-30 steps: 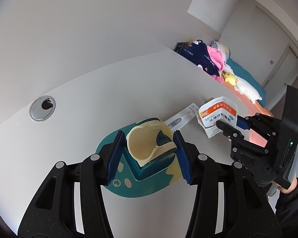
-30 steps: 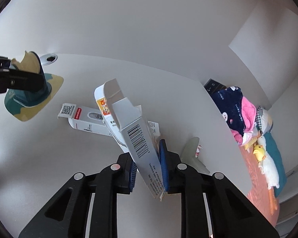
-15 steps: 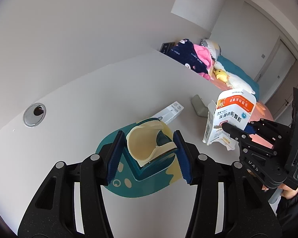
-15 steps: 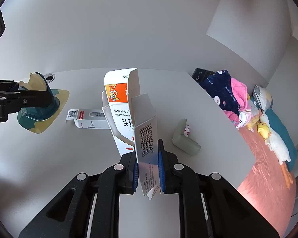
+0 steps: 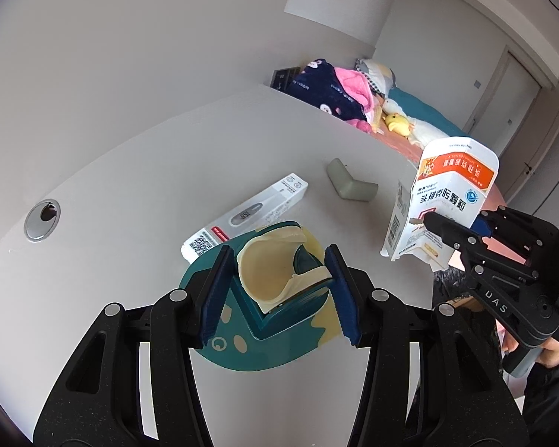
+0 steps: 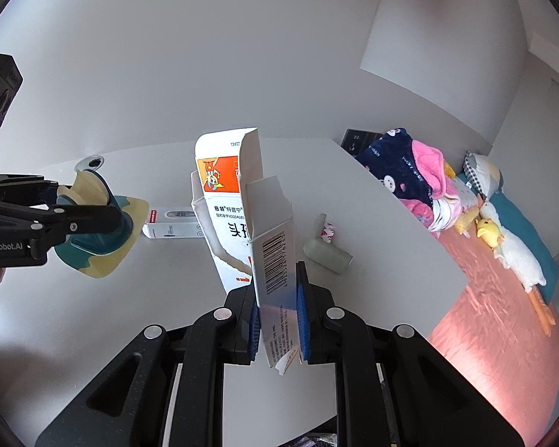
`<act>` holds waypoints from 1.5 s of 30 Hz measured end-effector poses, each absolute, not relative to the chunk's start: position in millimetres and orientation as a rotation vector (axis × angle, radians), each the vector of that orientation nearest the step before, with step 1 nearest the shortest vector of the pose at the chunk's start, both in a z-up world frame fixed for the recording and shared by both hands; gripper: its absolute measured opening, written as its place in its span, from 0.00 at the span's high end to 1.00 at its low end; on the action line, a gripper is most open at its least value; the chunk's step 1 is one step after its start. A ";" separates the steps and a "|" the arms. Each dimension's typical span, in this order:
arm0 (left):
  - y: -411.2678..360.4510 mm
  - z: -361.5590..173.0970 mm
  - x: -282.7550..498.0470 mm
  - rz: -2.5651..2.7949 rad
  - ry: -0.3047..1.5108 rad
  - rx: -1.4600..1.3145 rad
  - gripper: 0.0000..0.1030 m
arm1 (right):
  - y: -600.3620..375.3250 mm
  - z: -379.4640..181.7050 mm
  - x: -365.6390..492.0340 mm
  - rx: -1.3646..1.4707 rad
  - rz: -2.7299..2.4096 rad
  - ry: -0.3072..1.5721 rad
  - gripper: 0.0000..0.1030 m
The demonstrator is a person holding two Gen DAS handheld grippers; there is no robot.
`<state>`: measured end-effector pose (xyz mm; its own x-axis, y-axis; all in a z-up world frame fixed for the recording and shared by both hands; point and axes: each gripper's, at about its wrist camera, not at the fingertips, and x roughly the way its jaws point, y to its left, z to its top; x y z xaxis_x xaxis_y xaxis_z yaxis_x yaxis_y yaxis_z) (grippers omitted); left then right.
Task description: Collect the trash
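**Both claws loaded, trash left on table**

White table (image 5: 130, 193) fills mid frame. Right gripper (image 6: 278, 320), bottom centre, jaws nearly closed, pinching torn medicine box (image 6: 234, 208) upright above the table. Left gripper (image 5: 275, 290), lower centre, jaws part open, pads clamped on teal-and-cream cup piece (image 5: 279, 279). Thermometer box (image 5: 246, 218) lies flat just behind it. Grey corner guard (image 5: 350, 184) lies right of centre, apart from both.

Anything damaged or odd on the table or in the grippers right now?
The medicine box in the right gripper is torn open, with ragged edges and loose flaps. The thermometer box lies intact on the table.
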<state>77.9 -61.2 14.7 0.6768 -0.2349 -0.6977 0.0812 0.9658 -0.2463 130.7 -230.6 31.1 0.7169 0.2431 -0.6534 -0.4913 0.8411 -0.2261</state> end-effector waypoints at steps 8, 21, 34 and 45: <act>-92.3 12.6 73.9 -0.206 0.826 -0.170 0.52 | -259.5 38.3 120.2 -0.353 0.407 0.638 0.83; -142.7 16.2 62.2 -0.267 0.832 -0.124 0.52 | -310.3 45.1 93.2 -0.294 0.348 0.625 0.83; -184.0 17.0 50.1 -0.332 0.842 -0.094 0.52 | -351.0 46.7 70.6 -0.258 0.292 0.623 0.83; -215.8 16.8 42.1 -0.391 0.850 -0.070 0.52 | -379.2 47.9 54.0 -0.230 0.249 0.622 0.83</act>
<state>42.1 -215.8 16.8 0.5931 -0.3638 -0.7183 0.3089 0.9266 -0.2143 54.0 -379.2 47.9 0.7849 0.1596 -0.5987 -0.2970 0.9449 -0.1374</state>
